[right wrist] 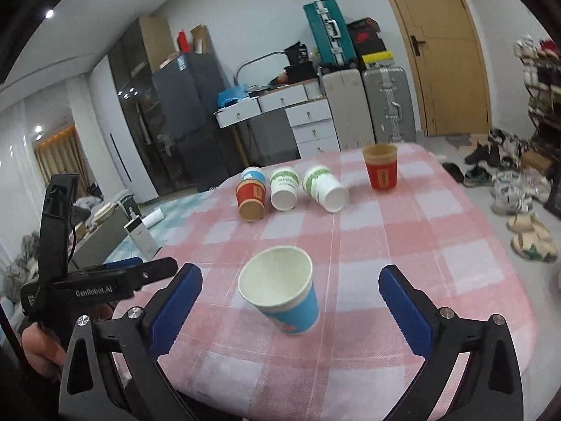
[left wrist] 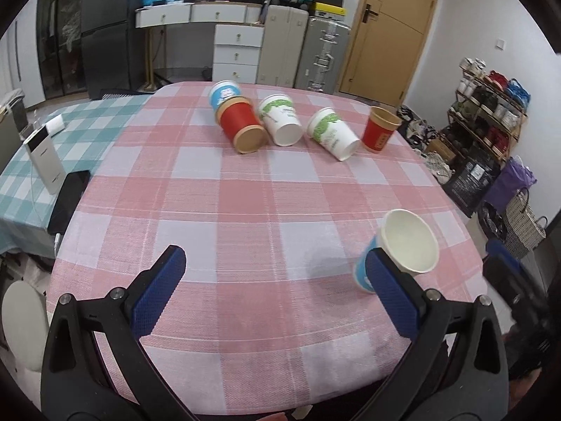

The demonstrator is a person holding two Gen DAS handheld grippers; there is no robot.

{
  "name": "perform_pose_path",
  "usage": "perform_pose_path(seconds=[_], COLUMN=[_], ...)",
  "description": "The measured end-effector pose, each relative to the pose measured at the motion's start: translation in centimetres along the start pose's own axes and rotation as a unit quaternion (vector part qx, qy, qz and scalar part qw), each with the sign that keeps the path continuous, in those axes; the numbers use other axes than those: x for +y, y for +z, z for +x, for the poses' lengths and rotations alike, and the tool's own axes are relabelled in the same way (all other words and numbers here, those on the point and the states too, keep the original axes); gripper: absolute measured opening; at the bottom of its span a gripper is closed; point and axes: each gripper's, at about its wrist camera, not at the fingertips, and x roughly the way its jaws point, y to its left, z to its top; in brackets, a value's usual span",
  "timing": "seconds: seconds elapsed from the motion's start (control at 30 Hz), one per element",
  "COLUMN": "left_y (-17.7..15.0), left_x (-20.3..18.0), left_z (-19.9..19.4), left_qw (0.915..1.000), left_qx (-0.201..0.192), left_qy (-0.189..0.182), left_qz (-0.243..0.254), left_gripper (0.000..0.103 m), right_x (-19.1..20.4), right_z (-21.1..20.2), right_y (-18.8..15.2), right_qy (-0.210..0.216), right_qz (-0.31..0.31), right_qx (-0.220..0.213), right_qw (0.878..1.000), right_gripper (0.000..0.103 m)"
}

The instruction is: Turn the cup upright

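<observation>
the blue cup [right wrist: 285, 293] stands mouth up on the pink checked tablecloth [right wrist: 368, 242], near the front edge of the table, its white inside showing. it sits between the two blue pads of the right gripper [right wrist: 290, 301], and neither pad touches it; the jaws are spread wide with a clear gap on each side of the cup. in the left wrist view the same blue cup [left wrist: 403, 251] shows at the near right, partly hidden behind that gripper's right pad.

the left gripper [left wrist: 275, 291] is also spread wide, with nothing between its pads, over bare cloth at the near middle of the table. from the right wrist view it [right wrist: 140, 268] is seen side-on at the left, and a hand [right wrist: 42, 351] grips its handle at the lower left edge.

at the far side of the table lies a cluster of cups on their sides: a red cup with a brown rim [left wrist: 242, 126], a blue and white cup [left wrist: 224, 93] just behind it, then two white cups with green print [left wrist: 280, 119] [left wrist: 333, 133] to the right. further right a red cup [left wrist: 380, 133] stands upright, mouth up, apart from the lying ones.

to the left a teal checked cloth [left wrist: 28, 175] covers a second surface, with a white power bank [left wrist: 44, 156] and a dark phone [left wrist: 68, 198] beside it.
</observation>
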Motion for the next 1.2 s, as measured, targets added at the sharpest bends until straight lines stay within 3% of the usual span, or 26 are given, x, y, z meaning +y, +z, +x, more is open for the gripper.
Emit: perform_pose_path(seconds=[0.5, 1.2], left_y=[0.3, -0.2], left_x=[-4.1, -5.3], left_z=[-2.4, -3.4], left_qw=[0.9992, 0.9986], left_qx=[-0.012, -0.018], left_qy=[-0.016, -0.021], left_qz=[0.035, 0.045], left_gripper=[0.102, 0.102], right_x=[0.5, 0.8], right_z=[-2.6, -3.6], right_y=[3.1, 2.9], right_qy=[-0.016, -0.020], right_qz=[-0.026, -0.036], right_qx=[-0.003, -0.008], right_qw=[1.000, 0.999], right_gripper=[0.103, 0.103])
